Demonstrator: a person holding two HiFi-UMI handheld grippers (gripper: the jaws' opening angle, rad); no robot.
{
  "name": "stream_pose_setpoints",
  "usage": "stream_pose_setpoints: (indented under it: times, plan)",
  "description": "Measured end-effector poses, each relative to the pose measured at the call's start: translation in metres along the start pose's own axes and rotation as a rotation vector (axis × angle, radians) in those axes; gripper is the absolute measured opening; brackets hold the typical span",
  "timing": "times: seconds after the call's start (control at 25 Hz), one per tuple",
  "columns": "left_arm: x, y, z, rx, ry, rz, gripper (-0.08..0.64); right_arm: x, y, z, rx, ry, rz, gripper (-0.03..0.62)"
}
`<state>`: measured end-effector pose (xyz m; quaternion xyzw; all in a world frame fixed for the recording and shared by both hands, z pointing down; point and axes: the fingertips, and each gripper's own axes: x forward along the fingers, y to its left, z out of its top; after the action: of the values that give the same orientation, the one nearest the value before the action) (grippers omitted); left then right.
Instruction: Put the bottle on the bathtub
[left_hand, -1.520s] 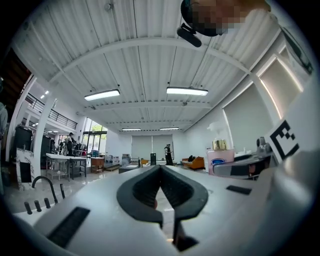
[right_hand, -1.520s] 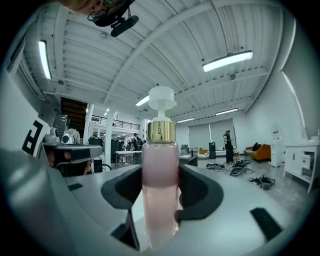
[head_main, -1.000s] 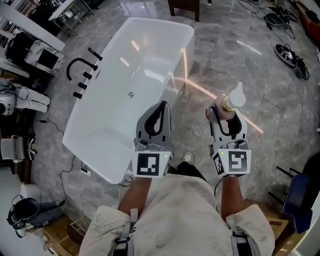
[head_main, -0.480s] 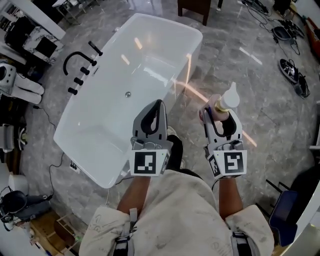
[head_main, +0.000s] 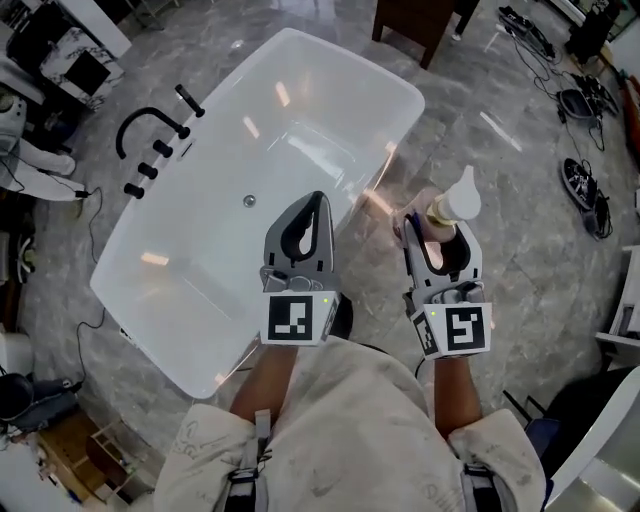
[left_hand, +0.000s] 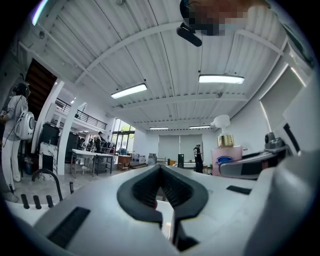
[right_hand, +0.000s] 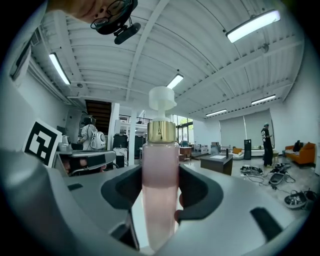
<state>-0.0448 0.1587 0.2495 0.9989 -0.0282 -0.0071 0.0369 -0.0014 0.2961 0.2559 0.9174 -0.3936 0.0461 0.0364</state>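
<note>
Jaws of the right gripper (right_hand: 161, 200) clamp an upright pink pump bottle (head_main: 452, 206) at centre right of the head view, just right of the white bathtub (head_main: 190, 290), above the grey stone floor (head_main: 520, 190). The left gripper (left_hand: 161, 172), jaws together and empty, hangs over the tub's lower-right rim. A black faucet (head_main: 145, 111) stands at the tub's left edge.

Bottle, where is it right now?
Head view, right of centre: the bottle stands upright, clamped in the right gripper, just right of the bathtub rim and not yet over it.
</note>
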Motion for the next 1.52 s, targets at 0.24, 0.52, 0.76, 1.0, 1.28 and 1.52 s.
stream_pose_setpoints:
  times: [0.24, 0.52, 0.76, 1.0, 1.28, 1.52]
  plan:
    - [0.042, 0.063, 0.001, -0.017, 0.003, 0.084, 0.0, 0.086, 0.008, 0.006, -0.007, 0.021, 0.076, 0.201]
    - [0.056, 0.142, 0.013, -0.004, -0.041, 0.235, 0.0, 0.166, 0.042, 0.011, -0.025, 0.035, 0.185, 0.201]
    - [0.048, 0.191, 0.016, -0.005, -0.042, 0.36, 0.0, 0.214, 0.066, 0.018, -0.038, 0.042, 0.276, 0.201]
    - [0.035, 0.224, 0.013, -0.001, -0.059, 0.535, 0.0, 0.263, 0.084, 0.016, -0.048, 0.034, 0.411, 0.201]
    - [0.07, 0.236, 0.001, 0.063, -0.038, 0.733, 0.0, 0.333, 0.077, 0.01, -0.062, 0.02, 0.609, 0.201]
    - [0.135, 0.239, -0.014, 0.031, -0.013, 0.861, 0.0, 0.408, 0.045, -0.002, -0.078, 0.054, 0.745, 0.201]
